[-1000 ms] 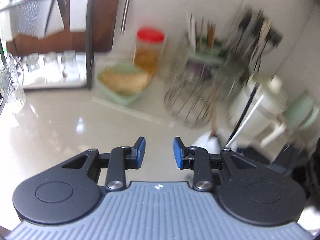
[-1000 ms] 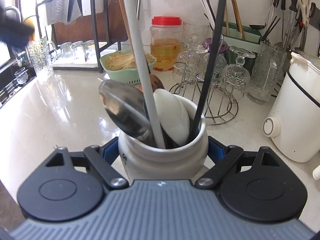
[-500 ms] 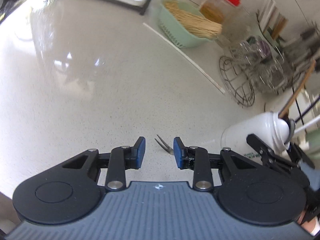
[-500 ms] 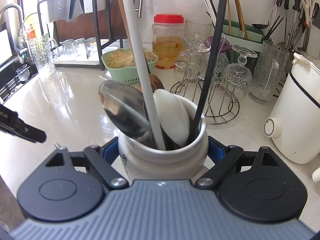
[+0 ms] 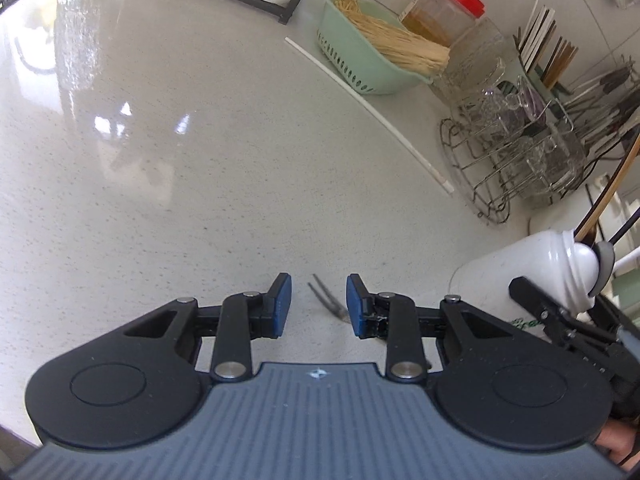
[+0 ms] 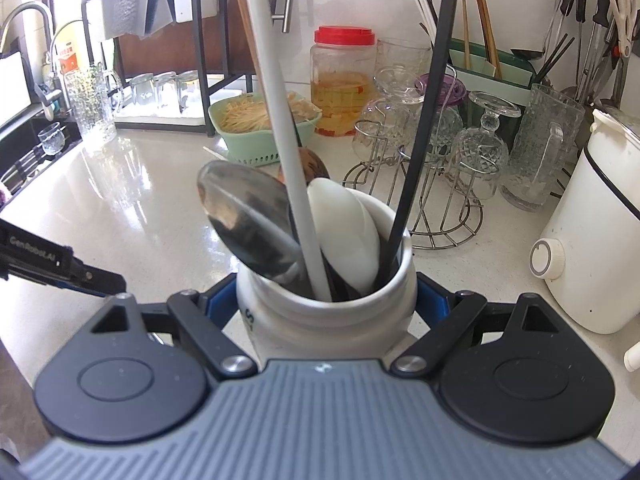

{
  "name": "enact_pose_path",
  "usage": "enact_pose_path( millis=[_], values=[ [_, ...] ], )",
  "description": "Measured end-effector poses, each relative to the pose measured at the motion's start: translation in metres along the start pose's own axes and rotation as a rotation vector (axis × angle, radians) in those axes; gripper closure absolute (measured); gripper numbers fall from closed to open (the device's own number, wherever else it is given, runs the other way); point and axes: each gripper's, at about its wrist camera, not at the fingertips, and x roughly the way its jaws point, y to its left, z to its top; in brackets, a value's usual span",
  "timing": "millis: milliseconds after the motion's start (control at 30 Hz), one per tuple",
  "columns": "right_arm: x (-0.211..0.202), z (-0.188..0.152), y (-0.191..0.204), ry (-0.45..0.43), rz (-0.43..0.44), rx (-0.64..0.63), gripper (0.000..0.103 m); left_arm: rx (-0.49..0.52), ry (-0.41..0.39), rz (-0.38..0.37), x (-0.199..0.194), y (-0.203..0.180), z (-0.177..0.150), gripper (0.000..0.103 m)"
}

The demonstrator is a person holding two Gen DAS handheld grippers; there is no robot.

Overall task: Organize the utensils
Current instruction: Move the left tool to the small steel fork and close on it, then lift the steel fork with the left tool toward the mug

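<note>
Low in the left wrist frame, the small fork (image 5: 326,300) lies on the counter (image 5: 200,200) between your left gripper (image 5: 319,306)'s parted, empty pads, tines toward upper left, handle hidden beneath.

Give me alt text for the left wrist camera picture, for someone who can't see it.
The left claw hangs open just above a small two-pronged fork lying on a pale speckled counter. At right, the other claw grips a white utensil crock; behind are a green basket, a red-lidded jar and a glass rack.
</note>
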Motion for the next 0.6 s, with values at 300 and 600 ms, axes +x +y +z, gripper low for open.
enact_pose_path(
  millis=[300, 600],
  values=[
    [-0.001, -0.003, 0.001, -0.014, -0.006, 0.009, 0.012, 0.003, 0.053, 0.004, 0.012, -0.009, 0.005, 0.092],
    [-0.003, -0.004, -0.001, -0.023, 0.006, 0.005, 0.012, -0.011, 0.015, 0.049, 0.018, -0.018, 0.009, 0.095]
  ],
)
